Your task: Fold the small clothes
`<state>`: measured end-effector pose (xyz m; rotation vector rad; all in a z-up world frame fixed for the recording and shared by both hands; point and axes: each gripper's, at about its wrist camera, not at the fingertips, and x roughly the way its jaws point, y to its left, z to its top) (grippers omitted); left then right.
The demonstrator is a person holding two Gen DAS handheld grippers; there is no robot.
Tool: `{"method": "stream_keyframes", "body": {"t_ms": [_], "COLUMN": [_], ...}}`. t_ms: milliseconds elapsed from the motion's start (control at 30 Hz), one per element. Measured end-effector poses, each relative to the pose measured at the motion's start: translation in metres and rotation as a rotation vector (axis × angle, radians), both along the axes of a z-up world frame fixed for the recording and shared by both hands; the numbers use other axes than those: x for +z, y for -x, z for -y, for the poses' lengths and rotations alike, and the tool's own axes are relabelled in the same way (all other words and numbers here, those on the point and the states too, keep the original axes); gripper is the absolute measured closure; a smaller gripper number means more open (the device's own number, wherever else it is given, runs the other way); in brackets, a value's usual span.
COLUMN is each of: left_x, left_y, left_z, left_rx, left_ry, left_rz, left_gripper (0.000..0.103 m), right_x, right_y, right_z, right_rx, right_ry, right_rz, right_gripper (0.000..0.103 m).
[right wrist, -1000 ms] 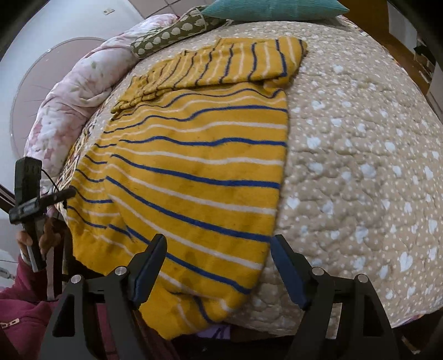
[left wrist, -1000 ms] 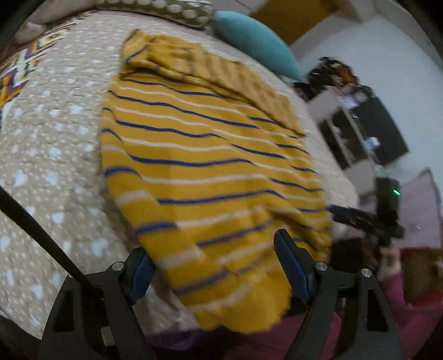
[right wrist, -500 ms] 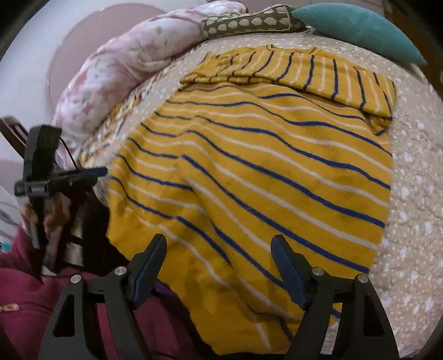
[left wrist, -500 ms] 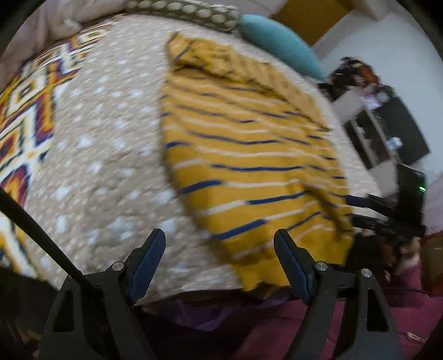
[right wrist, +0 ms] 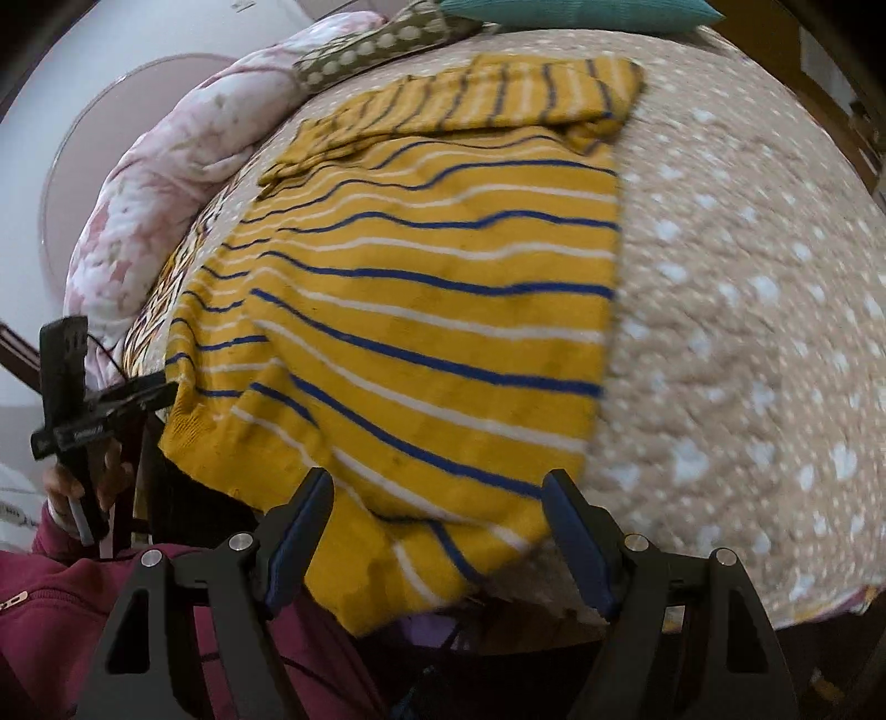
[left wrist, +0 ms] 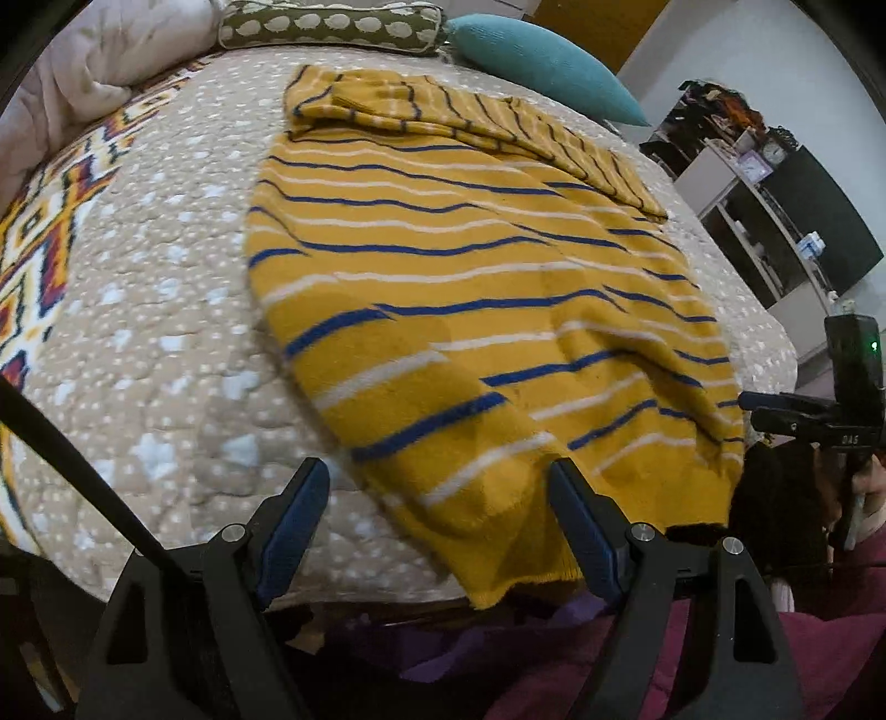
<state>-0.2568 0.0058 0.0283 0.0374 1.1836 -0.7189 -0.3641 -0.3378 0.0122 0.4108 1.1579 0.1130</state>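
A mustard sweater (left wrist: 470,266) with blue and white stripes lies flat on the bed, its sleeves folded across the far end. Its near hem hangs slightly over the bed's edge. My left gripper (left wrist: 437,520) is open just above the hem's near-left corner, with cloth lying below the gap and neither pad pressing it. In the right wrist view the same sweater (right wrist: 443,288) fills the middle. My right gripper (right wrist: 437,520) is open over the hem's near-right corner, holding nothing. Each gripper also shows in the other's view: the right gripper (left wrist: 753,407) and the left gripper (right wrist: 160,390).
The bed has a beige quilt (left wrist: 166,343) with white dots and a patterned strip at the left. A teal pillow (left wrist: 542,61), an olive spotted bolster (left wrist: 332,25) and a pink floral duvet (right wrist: 166,183) lie at the far end. Shelves (left wrist: 775,232) stand beyond the right side.
Both grippers swung to the left half a second ago and have come back over the sweater's near hem. Their jaws stayed open throughout.
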Motion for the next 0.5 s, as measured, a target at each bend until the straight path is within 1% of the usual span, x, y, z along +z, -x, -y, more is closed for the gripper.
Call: {"method": "stream_keyframes", "body": {"t_ms": [67,133,233,300,333,367,400,433,500], "left_x": [-0.003,-0.003,-0.002,-0.001,-0.002,-0.004,-0.005,-0.005,-0.004], "left_y": [-0.003,-0.007,-0.012,-0.013,-0.014,-0.015,-0.015,-0.013,-0.011], "left_z": [0.002,0.000,-0.004,-0.008,-0.008,-0.007,-0.005,-0.002,0.003], "left_rx": [0.018,0.041,0.080,0.100,0.112,0.128,0.134,0.136,0.106], "left_ry": [0.005,0.029,0.079,0.108,0.117,0.133,0.141,0.140,0.121], "left_rz": [-0.019,-0.043,-0.088,-0.100,-0.105,-0.116,-0.118,-0.110,-0.091], "left_gripper": [0.024,0.024,0.024,0.024,0.022,0.018,0.014,0.013,0.013], "right_x": [-0.001,-0.005,-0.013,-0.018,-0.022,-0.027,-0.032,-0.037,-0.042], "right_y": [0.007,0.011,0.019,0.024,0.025,0.027,0.026,0.025,0.024], "right_z": [0.005,0.009,0.010,0.008,0.006,0.003,0.000,-0.003,-0.007], "right_rx": [-0.015,-0.026,-0.032,-0.023,-0.017,-0.008,0.000,0.007,0.004], "right_ry": [-0.008,-0.017,-0.049,-0.083,-0.102,-0.124,-0.142,-0.158,-0.170], "right_rz": [-0.003,-0.017,-0.044,-0.050,-0.052,-0.062,-0.070,-0.071,-0.061], "right_gripper": [0.021,0.021,0.021,0.021,0.021,0.021,0.021,0.021,0.020]}}
